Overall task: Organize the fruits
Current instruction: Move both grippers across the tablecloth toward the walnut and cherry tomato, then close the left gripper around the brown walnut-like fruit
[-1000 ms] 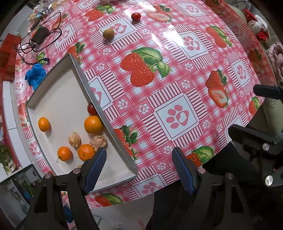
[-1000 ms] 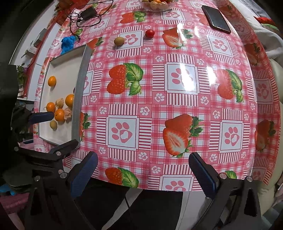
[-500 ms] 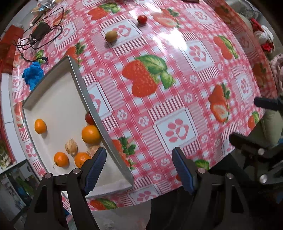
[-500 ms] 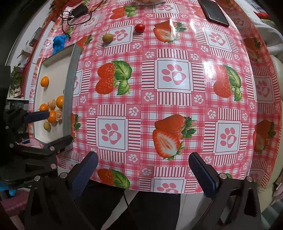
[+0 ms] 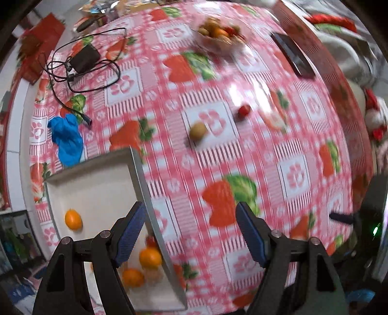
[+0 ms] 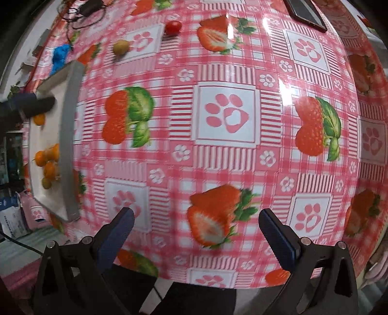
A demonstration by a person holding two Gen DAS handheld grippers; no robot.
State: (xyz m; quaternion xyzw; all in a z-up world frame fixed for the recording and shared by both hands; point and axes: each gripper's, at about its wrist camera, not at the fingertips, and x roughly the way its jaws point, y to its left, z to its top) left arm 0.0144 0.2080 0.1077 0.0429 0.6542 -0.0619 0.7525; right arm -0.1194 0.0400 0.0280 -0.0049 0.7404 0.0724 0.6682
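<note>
1. Left gripper [image 5: 190,227]: fingers spread, nothing held, above the tray [image 5: 143,179] edge.
2. Right gripper [image 6: 195,230]: fingers spread, empty, over the tablecloth [image 6: 225,114].
3. Loose fruit: kiwi [image 5: 198,130] and cherry tomato [image 5: 244,111], apart on the cloth, well beyond the tray.
4. Tray contents: several oranges [image 5: 73,219].
5. Risks: round fruit likely rolls if nudged; tomato may bruise under hard closing; tray rim could be clipped.

Bright, motion-blurred fisheye views; white glare on the tablecloth [image 6: 242,155].

Fruit bowl [image 5: 219,34] blurred — contents unclear, phone [image 6: 306,12] edge-cropped
</note>
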